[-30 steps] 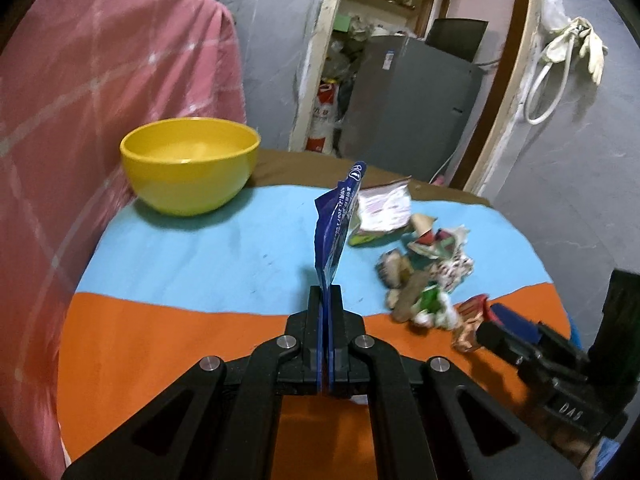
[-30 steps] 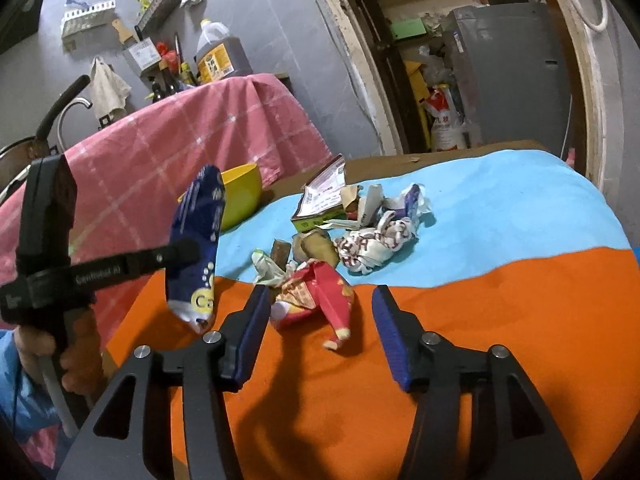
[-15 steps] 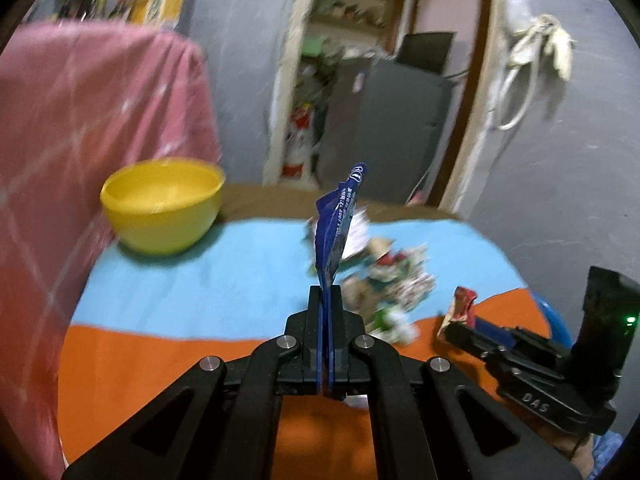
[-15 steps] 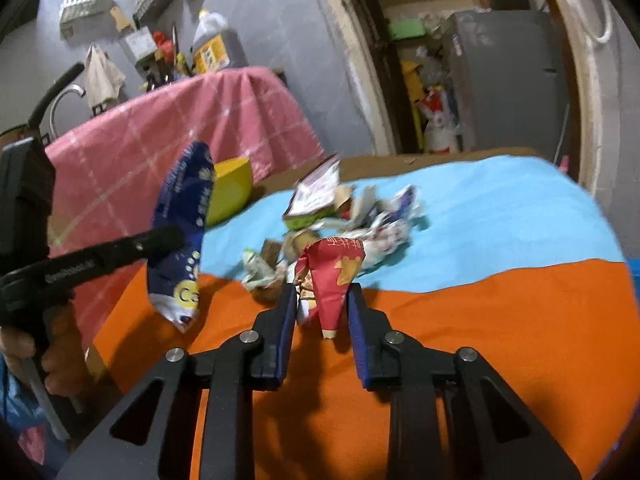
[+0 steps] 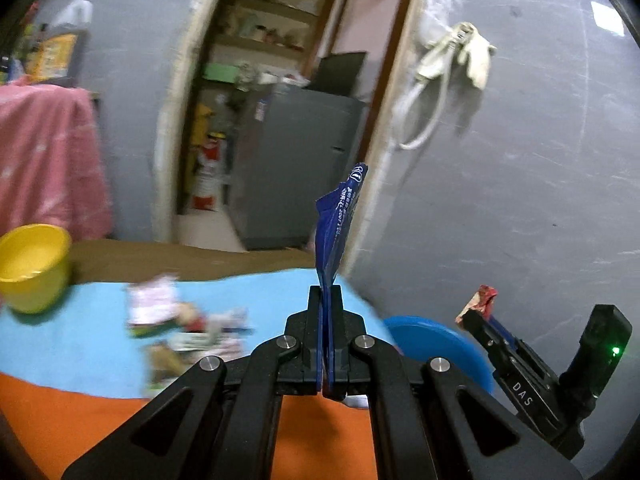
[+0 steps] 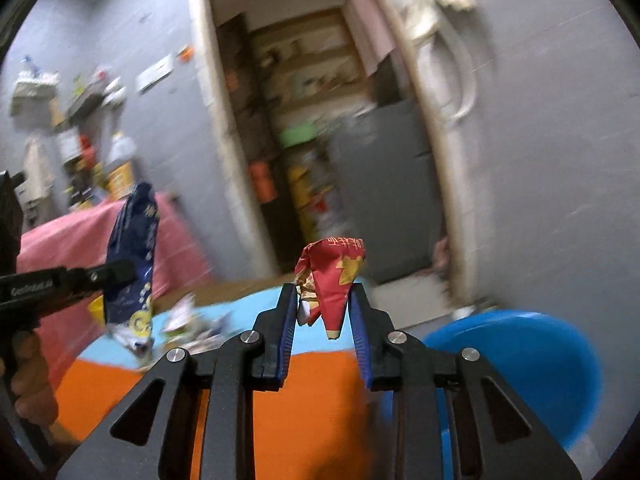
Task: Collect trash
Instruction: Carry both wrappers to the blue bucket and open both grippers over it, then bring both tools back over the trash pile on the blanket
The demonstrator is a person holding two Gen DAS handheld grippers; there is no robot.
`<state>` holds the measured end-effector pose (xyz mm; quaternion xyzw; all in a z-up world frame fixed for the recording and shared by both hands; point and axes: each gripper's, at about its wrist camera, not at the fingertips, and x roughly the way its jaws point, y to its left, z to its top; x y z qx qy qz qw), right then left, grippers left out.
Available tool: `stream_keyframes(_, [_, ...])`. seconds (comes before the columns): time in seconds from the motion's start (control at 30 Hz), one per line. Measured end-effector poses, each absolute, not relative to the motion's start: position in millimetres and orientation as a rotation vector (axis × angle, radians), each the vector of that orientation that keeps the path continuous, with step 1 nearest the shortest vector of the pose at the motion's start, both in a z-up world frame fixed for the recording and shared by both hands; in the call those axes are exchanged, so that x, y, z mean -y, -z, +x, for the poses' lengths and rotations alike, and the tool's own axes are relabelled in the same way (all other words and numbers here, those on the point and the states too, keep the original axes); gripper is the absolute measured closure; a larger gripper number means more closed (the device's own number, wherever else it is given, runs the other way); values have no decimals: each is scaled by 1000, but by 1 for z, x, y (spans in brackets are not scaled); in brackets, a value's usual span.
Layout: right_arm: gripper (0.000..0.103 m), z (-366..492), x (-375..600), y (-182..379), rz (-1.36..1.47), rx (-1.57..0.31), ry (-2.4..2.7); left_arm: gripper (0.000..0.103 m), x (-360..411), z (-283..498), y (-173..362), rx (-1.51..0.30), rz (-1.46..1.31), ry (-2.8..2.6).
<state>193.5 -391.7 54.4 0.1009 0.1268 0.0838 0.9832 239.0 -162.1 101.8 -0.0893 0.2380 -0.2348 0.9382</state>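
Note:
My left gripper [image 5: 325, 300] is shut on a flat blue snack wrapper [image 5: 338, 220] that stands upright above the table; the wrapper also shows in the right wrist view [image 6: 134, 256]. My right gripper [image 6: 322, 300] is shut on a crumpled red wrapper [image 6: 334, 276] and holds it in the air; in the left wrist view it [image 5: 482, 300] hangs to the right, beyond the table edge. A blue bin [image 6: 520, 364] stands below right of the table, also in the left wrist view [image 5: 432, 340]. A blurred pile of trash [image 5: 188, 328] lies on the table.
A yellow bowl [image 5: 32, 264] sits at the far left of the orange and blue tablecloth [image 5: 80, 408]. A pink cloth [image 5: 44, 160] hangs behind it. A grey wall [image 5: 520, 200] and a doorway with a grey fridge [image 5: 292, 168] lie beyond.
My right gripper closed on the red wrapper and lifted it off the table. Both grippers swung right and up with their wrappers, toward the blue bin.

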Motion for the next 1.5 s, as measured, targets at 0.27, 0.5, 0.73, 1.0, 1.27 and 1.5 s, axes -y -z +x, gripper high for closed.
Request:
stream_keyframes(0.27, [77,190,462,-40,271,-280,56,103,260,273,-89,-616,-178,613])
stream_keyframes(0.5, [68,200,493,-16,351,-408,107,102,318,303,-61,-769,-127,625])
stream_keyframes(0.73, [52,202,503,-8,391,-469,118,84,326,314,-29,-873,-113,612])
stream_keyframes(1.0, [34,196,504,-17,405,-415,132,67,293,295,-48,-778,-121,574])
stream_keyframes(1.27, [7,182,470,-43,305,-237,83,31,226,265,-81,-554,-148,436])
stream_keyframes(1.5, [0,167,420,-65,220,-58,-22,3,157,224,-102,-340,-133,262])
